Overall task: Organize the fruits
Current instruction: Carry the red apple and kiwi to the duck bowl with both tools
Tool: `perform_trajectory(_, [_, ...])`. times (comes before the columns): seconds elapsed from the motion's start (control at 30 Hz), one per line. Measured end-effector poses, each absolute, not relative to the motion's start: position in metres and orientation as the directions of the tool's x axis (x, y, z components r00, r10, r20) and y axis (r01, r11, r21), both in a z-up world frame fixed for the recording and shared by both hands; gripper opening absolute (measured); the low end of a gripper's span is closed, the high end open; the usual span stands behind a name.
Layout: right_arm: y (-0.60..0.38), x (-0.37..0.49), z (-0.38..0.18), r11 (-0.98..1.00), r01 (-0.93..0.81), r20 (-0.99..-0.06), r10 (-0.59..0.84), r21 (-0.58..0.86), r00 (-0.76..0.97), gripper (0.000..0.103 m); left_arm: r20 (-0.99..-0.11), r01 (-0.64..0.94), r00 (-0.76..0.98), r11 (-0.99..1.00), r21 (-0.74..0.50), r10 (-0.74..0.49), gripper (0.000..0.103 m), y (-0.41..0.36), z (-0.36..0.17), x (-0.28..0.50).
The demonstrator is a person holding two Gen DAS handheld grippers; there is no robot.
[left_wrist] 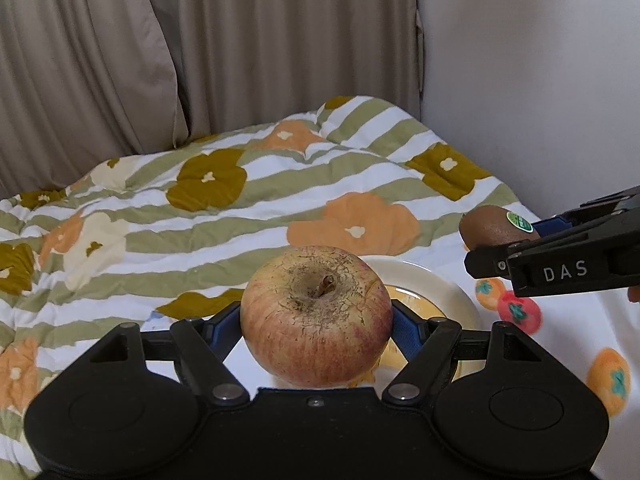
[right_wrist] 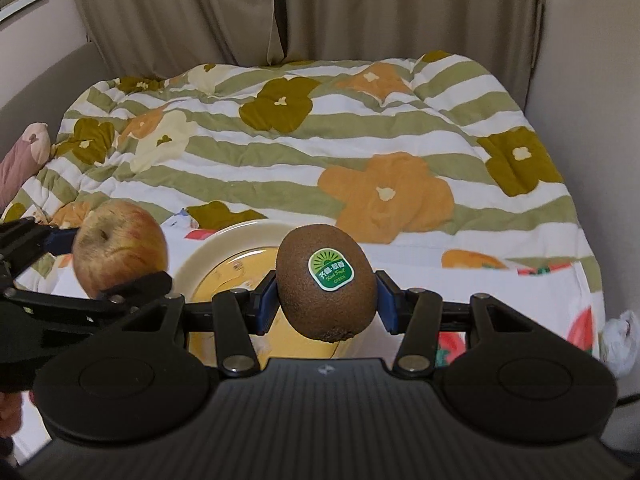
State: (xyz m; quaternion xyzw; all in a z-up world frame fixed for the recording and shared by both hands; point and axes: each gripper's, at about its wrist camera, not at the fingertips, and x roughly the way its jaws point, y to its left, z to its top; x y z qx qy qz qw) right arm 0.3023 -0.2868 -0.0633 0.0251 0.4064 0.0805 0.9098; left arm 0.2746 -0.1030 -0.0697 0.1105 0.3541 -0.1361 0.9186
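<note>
My left gripper (left_wrist: 316,326) is shut on a red-yellow apple (left_wrist: 316,314), stem up, held above the near left edge of a cream plate (left_wrist: 448,280). My right gripper (right_wrist: 325,300) is shut on a brown kiwi (right_wrist: 326,280) with a green sticker, held above the plate's right part (right_wrist: 224,248). In the left wrist view the kiwi (left_wrist: 492,226) and the right gripper (left_wrist: 496,236) show at the right edge. In the right wrist view the apple (right_wrist: 120,246) and the left gripper (right_wrist: 106,264) show at the left. The plate has a yellow centre, mostly hidden by the fruits.
The plate lies on a white cloth with fruit prints (left_wrist: 608,376) at the near edge of a bed. A striped flower-pattern quilt (right_wrist: 320,132) covers the bed. Beige curtains (left_wrist: 200,40) hang behind. A white wall (left_wrist: 540,60) is at the right. A pink cushion (right_wrist: 20,156) lies far left.
</note>
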Motion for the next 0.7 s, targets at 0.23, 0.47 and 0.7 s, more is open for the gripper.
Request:
perform_trajectory(0.23, [-0.298, 0.336, -0.092, 0.979, -0.167, -0.764, 0.194, 0.114, 0.615, 0.065, -0.719, 0.335, 0.684, 0.928, 0.162, -0.121, 0.079, -0.133, -0.114, 0.313])
perform_trajectory(0.47, [-0.302, 0.346, -0.111, 0.973, -0.184, -0.78, 0.22, 0.137, 0.586, 0.065, -0.738, 0.357, 0.669, 0.91, 0.213, -0.09, 0.079, -0.145, -0.142, 0.324])
perform_trajectory(0.7, [-0.301, 0.348, -0.112, 0.97, -0.198, -0.781, 0.233, 0.142, 0.58, 0.065, -0.755, 0.359, 0.651, 0.908, 0.216, -0.077, 0.079, -0.147, -0.148, 0.331])
